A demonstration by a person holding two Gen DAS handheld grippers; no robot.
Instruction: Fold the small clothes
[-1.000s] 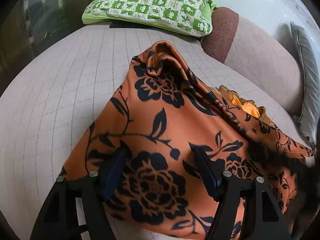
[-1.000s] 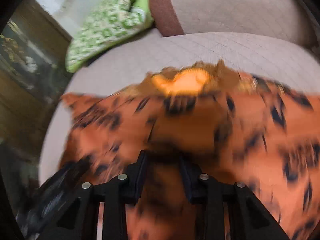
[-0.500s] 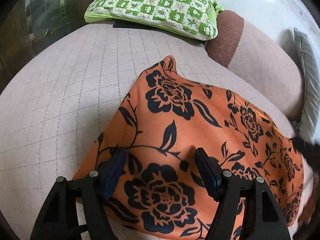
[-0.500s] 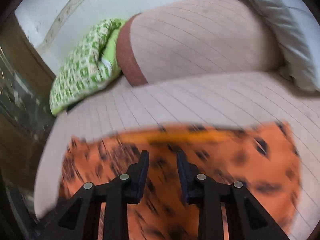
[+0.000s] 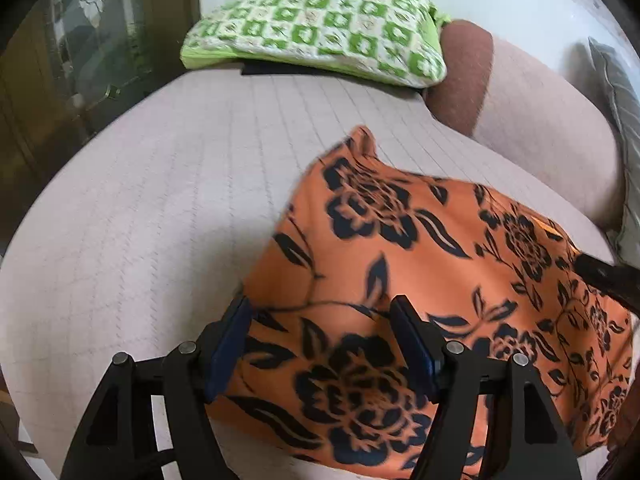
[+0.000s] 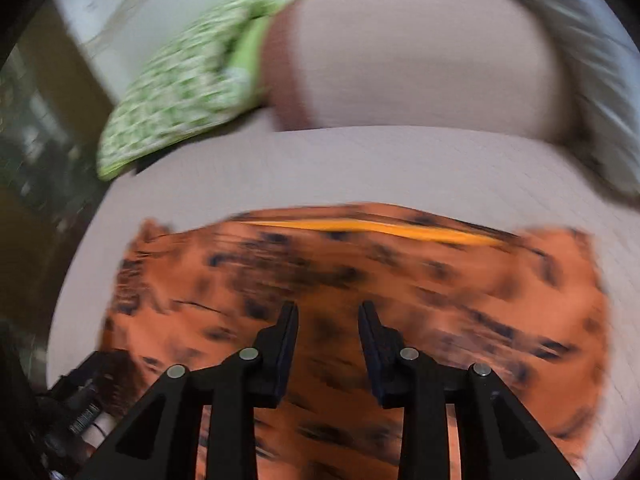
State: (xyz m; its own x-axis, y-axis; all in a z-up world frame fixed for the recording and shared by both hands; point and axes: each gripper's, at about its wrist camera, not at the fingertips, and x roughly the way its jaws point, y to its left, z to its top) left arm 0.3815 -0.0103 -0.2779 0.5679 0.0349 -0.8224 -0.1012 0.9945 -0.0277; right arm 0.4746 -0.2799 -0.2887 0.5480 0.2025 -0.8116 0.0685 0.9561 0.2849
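Orange floral garment point(image 5: 400, 272) lies flat on the sofa seat point(image 5: 160, 200), folded once, long axis running left-right across both views. It sits directly under and ahead of both grippers. Left gripper point(image 5: 320, 344) hovers over its left end, jaws wide, cloth between the fingers but not pinched. Right gripper point(image 6: 328, 336) is over the middle, jaws part open, holding nothing; that view is motion-blurred. Left looks nearer the short edge for a next fold across the long axis. Versus a second ago: the bunched, lifted half is now laid down flat, and the right gripper's jaws have spread. Green pillow point(image 5: 320, 28) sits well behind
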